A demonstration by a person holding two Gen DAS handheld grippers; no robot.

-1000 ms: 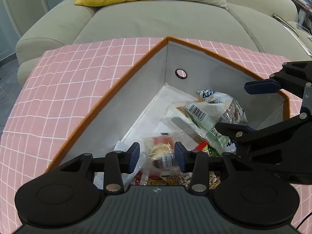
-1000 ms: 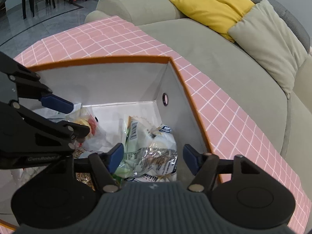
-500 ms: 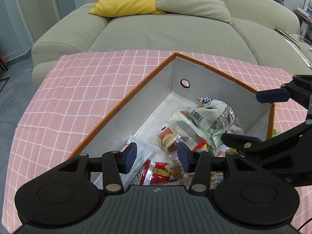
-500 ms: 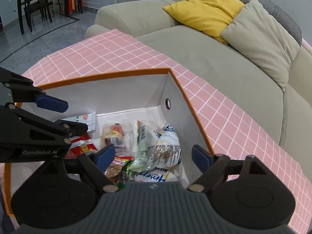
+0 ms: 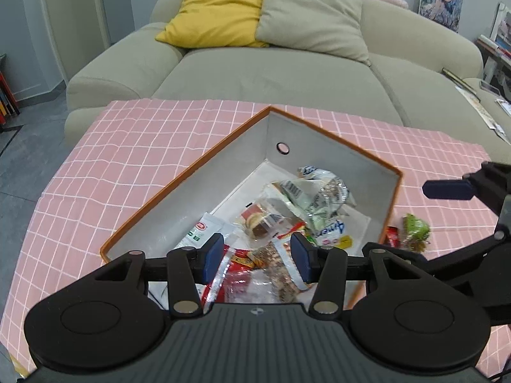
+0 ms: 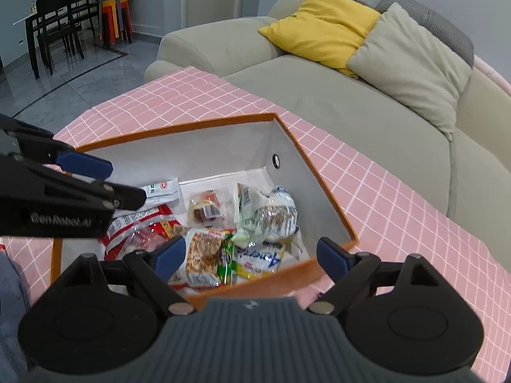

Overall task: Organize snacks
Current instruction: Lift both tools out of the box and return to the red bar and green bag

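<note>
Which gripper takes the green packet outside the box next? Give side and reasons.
Right. The green packet lies on the cloth outside the right wall of the box, beside the open right gripper. The left gripper hangs over the inside.

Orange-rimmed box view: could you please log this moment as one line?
left gripper: open, empty | right gripper: open, empty | orange-rimmed box: holds snack packets | green packet: outside on tablecloth
</note>
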